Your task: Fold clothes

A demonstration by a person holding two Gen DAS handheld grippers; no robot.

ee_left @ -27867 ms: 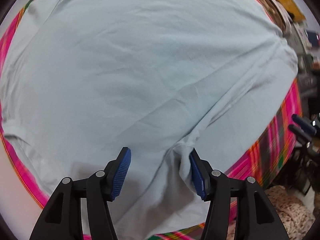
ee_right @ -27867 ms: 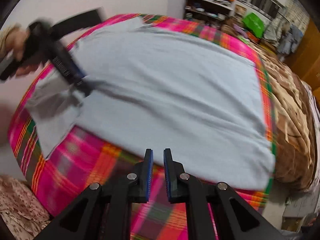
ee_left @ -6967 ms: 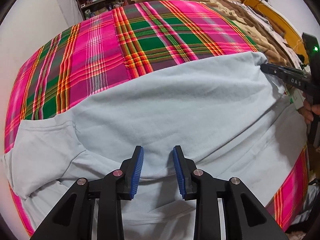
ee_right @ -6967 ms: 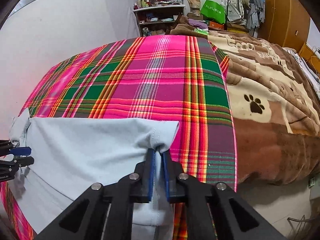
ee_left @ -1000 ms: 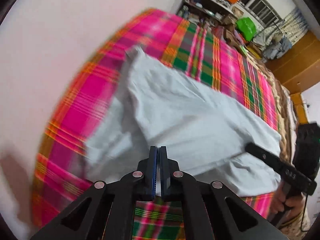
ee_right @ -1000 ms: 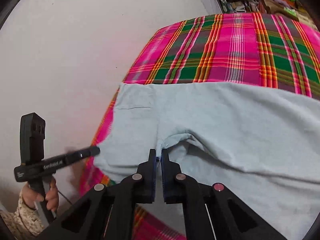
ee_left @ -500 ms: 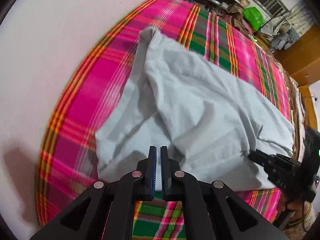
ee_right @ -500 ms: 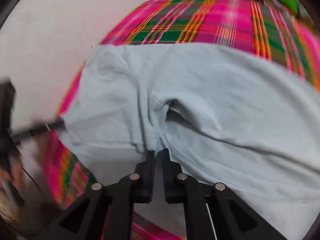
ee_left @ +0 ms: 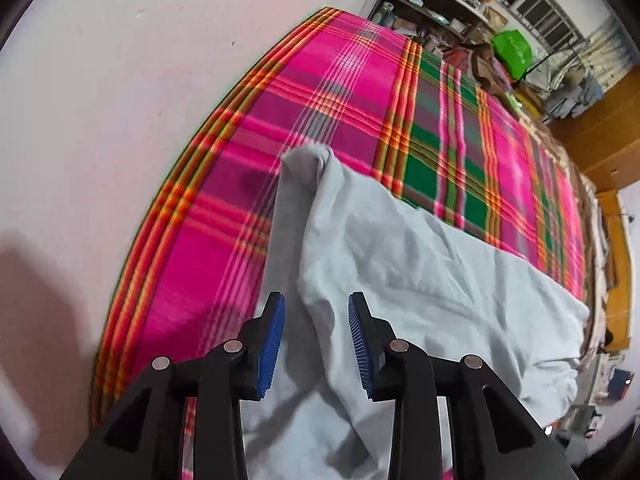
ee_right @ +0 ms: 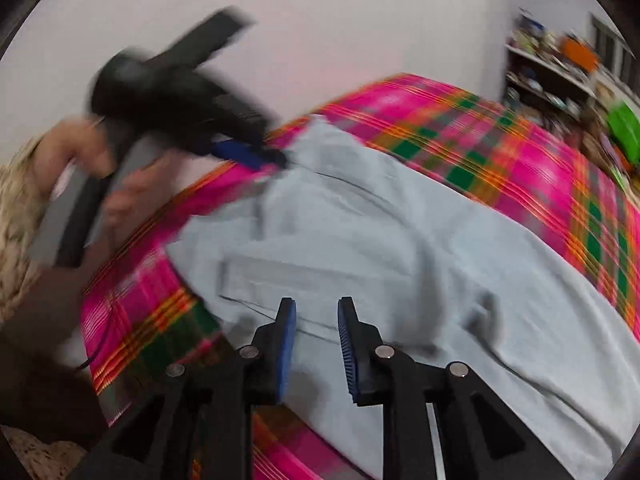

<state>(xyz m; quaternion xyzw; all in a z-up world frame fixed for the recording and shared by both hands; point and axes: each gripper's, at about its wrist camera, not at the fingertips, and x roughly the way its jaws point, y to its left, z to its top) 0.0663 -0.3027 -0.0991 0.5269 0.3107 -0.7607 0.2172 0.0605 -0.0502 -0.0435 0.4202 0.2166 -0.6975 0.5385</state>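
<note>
Clothes here are a single pale blue-grey garment (ee_left: 420, 280) lying rumpled on a bed covered by a pink, green and orange plaid blanket (ee_left: 320, 92), which is running along a white wall (ee_left: 120, 60). One narrow end of the garment is reaching toward the wall side of the bed, and the wider part is spreading toward the near edge.

In the left wrist view, the left gripper (ee_left: 316, 340) is pointing steeply down over the garment with its jaws opening; a raised fold of the cloth is standing between the blue pads (ee_left: 272, 340), but they are not pressing on it. In the right wrist view, the right gripper (ee_right: 316, 344) is likewise opening its jaws above the garment's near edge, with cloth showing behind the gap and nothing pinched. That view is blurred; the left gripper is showing there too, gripped by a hand (ee_right: 132, 192) near the bed's wall side.

At the far end of the room, shelves (ee_left: 436, 4) are holding small items too tiny to tell apart, and a green bag (ee_left: 512, 52) is sitting nearby.
</note>
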